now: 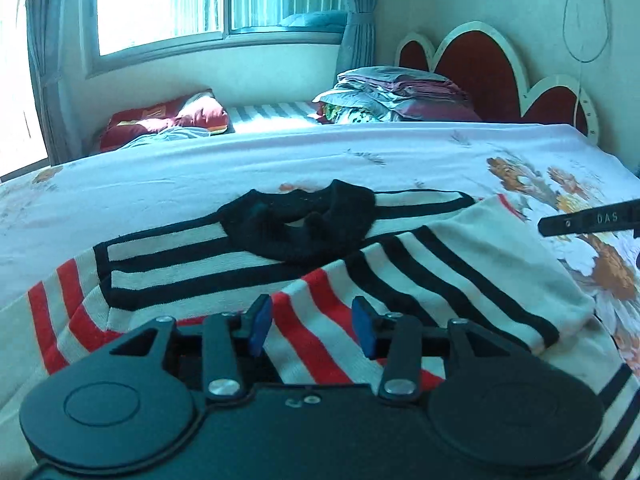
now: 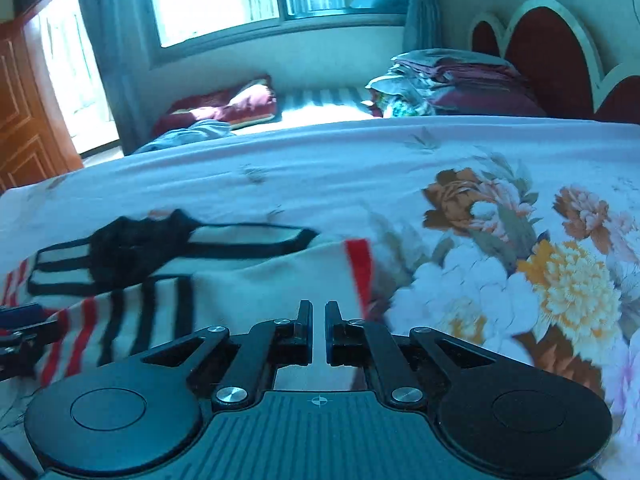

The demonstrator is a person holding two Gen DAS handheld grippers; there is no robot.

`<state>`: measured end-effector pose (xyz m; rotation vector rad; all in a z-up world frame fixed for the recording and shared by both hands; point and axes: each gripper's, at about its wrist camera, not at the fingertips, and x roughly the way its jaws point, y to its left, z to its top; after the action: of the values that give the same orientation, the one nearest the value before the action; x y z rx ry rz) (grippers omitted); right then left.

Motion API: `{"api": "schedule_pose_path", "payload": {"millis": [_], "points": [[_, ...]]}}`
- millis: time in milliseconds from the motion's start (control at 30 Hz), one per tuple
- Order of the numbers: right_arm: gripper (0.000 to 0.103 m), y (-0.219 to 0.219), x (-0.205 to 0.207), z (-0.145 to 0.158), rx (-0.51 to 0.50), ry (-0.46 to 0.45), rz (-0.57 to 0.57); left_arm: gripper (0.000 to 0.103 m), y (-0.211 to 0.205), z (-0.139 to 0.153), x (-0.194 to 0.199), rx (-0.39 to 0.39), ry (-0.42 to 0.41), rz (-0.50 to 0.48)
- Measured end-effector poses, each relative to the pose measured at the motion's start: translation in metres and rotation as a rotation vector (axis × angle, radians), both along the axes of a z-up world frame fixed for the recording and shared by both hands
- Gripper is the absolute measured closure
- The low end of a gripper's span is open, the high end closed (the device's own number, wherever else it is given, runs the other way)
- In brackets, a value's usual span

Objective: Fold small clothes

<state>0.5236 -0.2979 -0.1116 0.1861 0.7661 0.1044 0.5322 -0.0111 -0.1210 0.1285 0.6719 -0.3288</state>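
1. While the striped sweater (image 1: pixel 320 280) lies on the floral bedsheet (image 2: pixel 520 240) at 12 o'clock of the left gripper (image 1: pixel 312 330), its jaws stand apart and could snag loose knit.
2. The right gripper (image 2: pixel 319 330), nearly together and seemingly empty, hovers beside the folded sleeve (image 2: pixel 280 280) at 11 o'clock; bumping could undo it.

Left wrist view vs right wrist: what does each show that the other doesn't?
Left wrist only: the left gripper, open above the red stripes of the striped sweater; a cable hanging on the wall.
Right wrist only: the right gripper, nearly shut with nothing visibly between its fingers; a wooden door; the sheet's big flower print in full.
Both: the sweater with its black collar, the folded bedding stack, the red headboard.
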Motion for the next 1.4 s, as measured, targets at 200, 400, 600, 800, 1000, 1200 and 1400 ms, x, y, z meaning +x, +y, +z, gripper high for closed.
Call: {"api": "schedule_pose_path", "payload": {"millis": [200,400,600,800,1000,1200,1400], "points": [[0.1,0.027,-0.048,-0.033,-0.018,0.064,-0.021,0.056,0.016,-0.027,-0.011,0.034,0.082,0.023],[0.1,0.016,-0.059,-0.015,0.022,0.041,-0.053,0.054,0.039,-0.025,-0.013,0.047,0.076,0.057],[0.1,0.025,-0.067,-0.001,-0.004,0.021,-0.072,0.05,0.053,-0.008,-0.027,-0.001,0.041,0.07],[0.098,0.031,-0.087,0.009,0.021,-0.006,-0.099,0.05,0.119,0.01,-0.068,-0.05,-0.006,0.195],[0.024,0.038,-0.1,0.014,-0.037,-0.085,-0.211,0.053,0.242,0.017,-0.116,-0.157,0.001,0.553],[0.062,0.049,-0.089,0.017,0.024,-0.051,-0.219,0.061,0.366,0.0,-0.149,-0.436,0.036,0.932],[0.062,0.072,-0.089,0.021,0.016,-0.042,-0.209,0.066,0.418,-0.013,-0.14,-0.655,-0.023,1.044]]}}
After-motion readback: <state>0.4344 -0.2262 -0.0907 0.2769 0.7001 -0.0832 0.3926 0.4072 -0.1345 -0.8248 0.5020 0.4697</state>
